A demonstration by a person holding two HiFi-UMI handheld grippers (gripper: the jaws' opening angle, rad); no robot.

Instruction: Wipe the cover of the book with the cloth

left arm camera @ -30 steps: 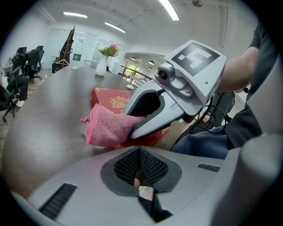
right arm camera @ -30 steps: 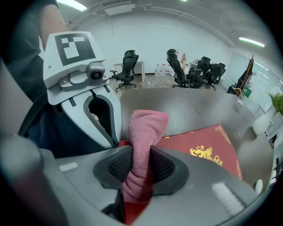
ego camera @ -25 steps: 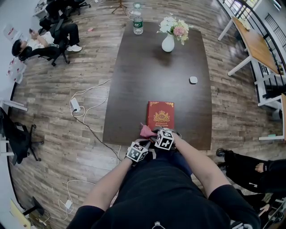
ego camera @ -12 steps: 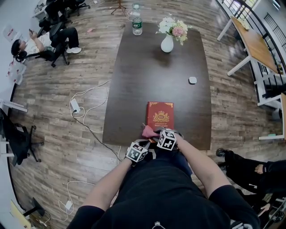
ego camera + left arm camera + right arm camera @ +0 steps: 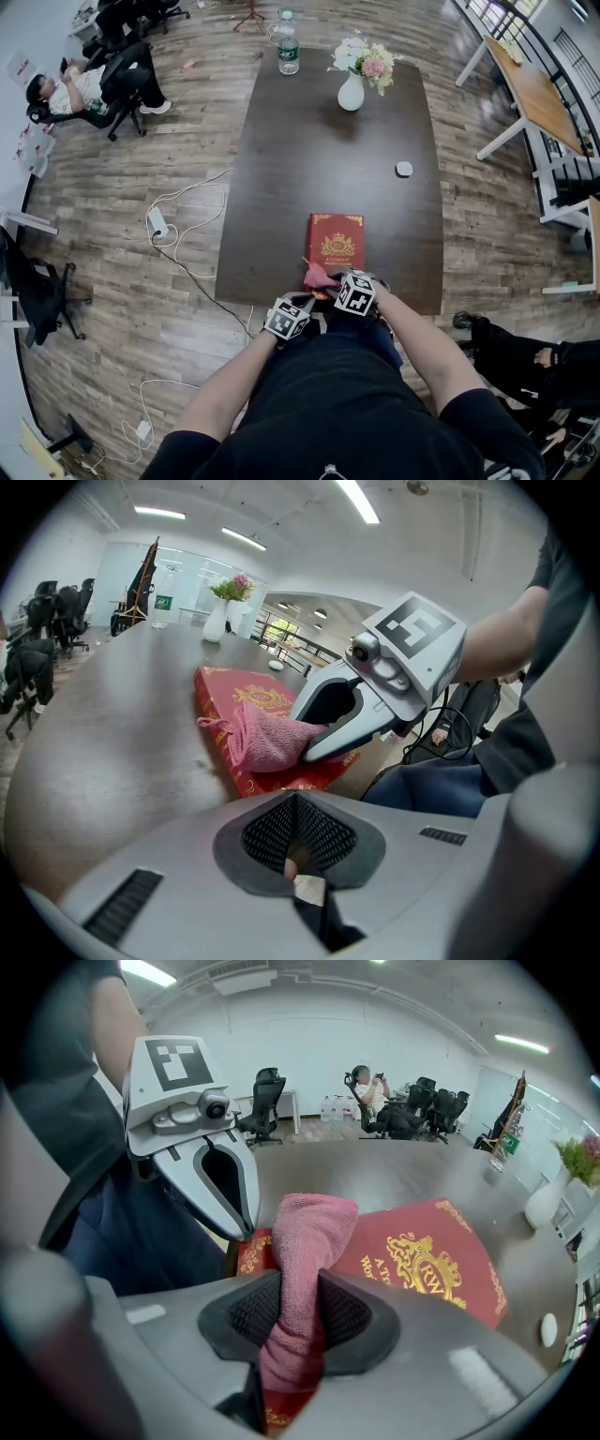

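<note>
A red book (image 5: 336, 244) with a gold crest lies flat at the near edge of the dark table (image 5: 309, 159). My right gripper (image 5: 332, 282) is shut on a pink cloth (image 5: 316, 275), which rests on the book's near left corner. In the right gripper view the cloth (image 5: 307, 1232) runs up between the jaws of this gripper (image 5: 298, 1312) and drapes onto the book (image 5: 422, 1255). My left gripper (image 5: 296, 309) hovers off the table's near edge, left of the right one. Its jaws (image 5: 296, 808) are shut on nothing. In the left gripper view the cloth (image 5: 262, 742) lies on the book (image 5: 246, 688).
A white vase of flowers (image 5: 352, 89), a water bottle (image 5: 288, 47) and a small white object (image 5: 404, 169) stand farther back on the table. Cables and a power strip (image 5: 157, 221) lie on the floor to the left. Seated people (image 5: 84, 89) are at the far left, other desks (image 5: 534, 94) to the right.
My right gripper has shifted a little to the right with the cloth, sliding it onto the book's near corner. The left gripper has stayed put.
</note>
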